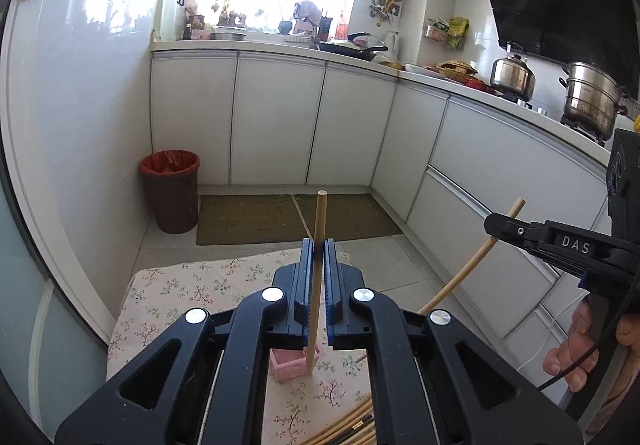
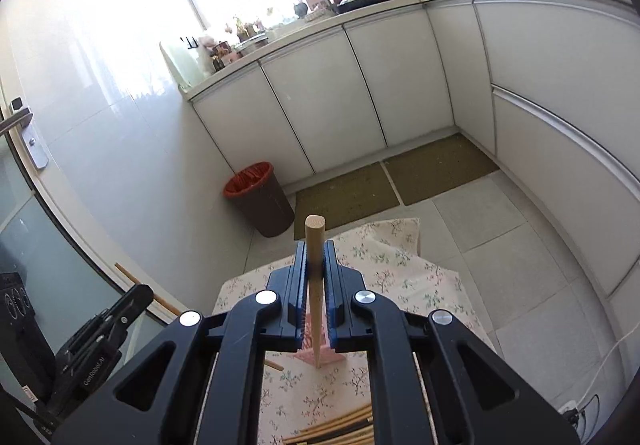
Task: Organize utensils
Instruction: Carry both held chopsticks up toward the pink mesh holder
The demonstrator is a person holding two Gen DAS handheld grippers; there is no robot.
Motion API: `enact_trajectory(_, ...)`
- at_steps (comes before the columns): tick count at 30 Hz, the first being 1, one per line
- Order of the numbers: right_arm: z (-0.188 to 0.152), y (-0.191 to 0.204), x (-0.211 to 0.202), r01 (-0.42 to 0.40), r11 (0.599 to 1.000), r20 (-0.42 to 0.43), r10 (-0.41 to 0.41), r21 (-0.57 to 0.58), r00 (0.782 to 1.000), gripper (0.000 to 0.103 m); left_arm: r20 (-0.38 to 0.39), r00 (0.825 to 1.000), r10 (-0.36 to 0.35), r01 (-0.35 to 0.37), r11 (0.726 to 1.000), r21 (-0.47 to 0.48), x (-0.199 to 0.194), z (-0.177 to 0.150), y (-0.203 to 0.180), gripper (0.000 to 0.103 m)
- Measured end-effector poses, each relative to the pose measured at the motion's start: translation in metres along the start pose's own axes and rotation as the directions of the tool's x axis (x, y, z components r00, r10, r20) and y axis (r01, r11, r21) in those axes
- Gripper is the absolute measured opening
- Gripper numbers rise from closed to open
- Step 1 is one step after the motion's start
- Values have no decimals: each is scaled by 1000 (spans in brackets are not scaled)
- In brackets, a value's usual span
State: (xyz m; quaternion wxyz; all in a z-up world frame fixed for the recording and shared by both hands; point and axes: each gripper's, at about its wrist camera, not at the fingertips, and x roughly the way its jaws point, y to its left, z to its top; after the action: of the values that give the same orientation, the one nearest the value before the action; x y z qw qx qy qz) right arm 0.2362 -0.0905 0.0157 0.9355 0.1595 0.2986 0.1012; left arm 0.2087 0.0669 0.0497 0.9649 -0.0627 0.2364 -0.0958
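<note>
While both grippers hang above the cloth-covered counter (image 1: 168,297), each has its jaws closed on one wooden chopstick: the left gripper (image 1: 319,249) holds its chopstick (image 1: 320,217) nearly upright, and the right gripper (image 2: 315,251) holds its chopstick (image 2: 315,241) the same way. Below and just ahead of both lower tips, the pink holder (image 1: 294,363) stands mid-counter, so each long axis already points down toward its mouth; neither hand is clearly nearer. More chopsticks (image 1: 352,431) lie bundled at the near counter edge.

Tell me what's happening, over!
Left gripper shut on one chopstick. Right gripper shut on another chopstick. Pink holder below, nothing blocking it.
</note>
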Motion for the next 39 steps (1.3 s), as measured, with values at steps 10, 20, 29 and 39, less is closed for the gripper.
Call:
enact_trajectory(10, -7, 2, 61, -42, 999, 3, 42, -15, 999, 8, -35, 996, 81, -83, 995, -49, 67, -23, 21, 5)
enact_trajectory(20, -19, 6, 75, -64, 998, -21, 64, -21, 998, 8, -85, 989, 120, -131, 983, -131, 39, -10, 57, 37)
enact_trajectory(29, -38, -16, 47, -96, 995, -57, 96, -7, 994, 8, -800, 597, -50, -227, 947, -228, 108, -206, 98, 62)
enact_trajectory(39, -59, -37, 25, -137, 990, -85, 139, 31, 987, 8, -890, 448, 91, -319, 946, -63, 67, -255, 97, 65)
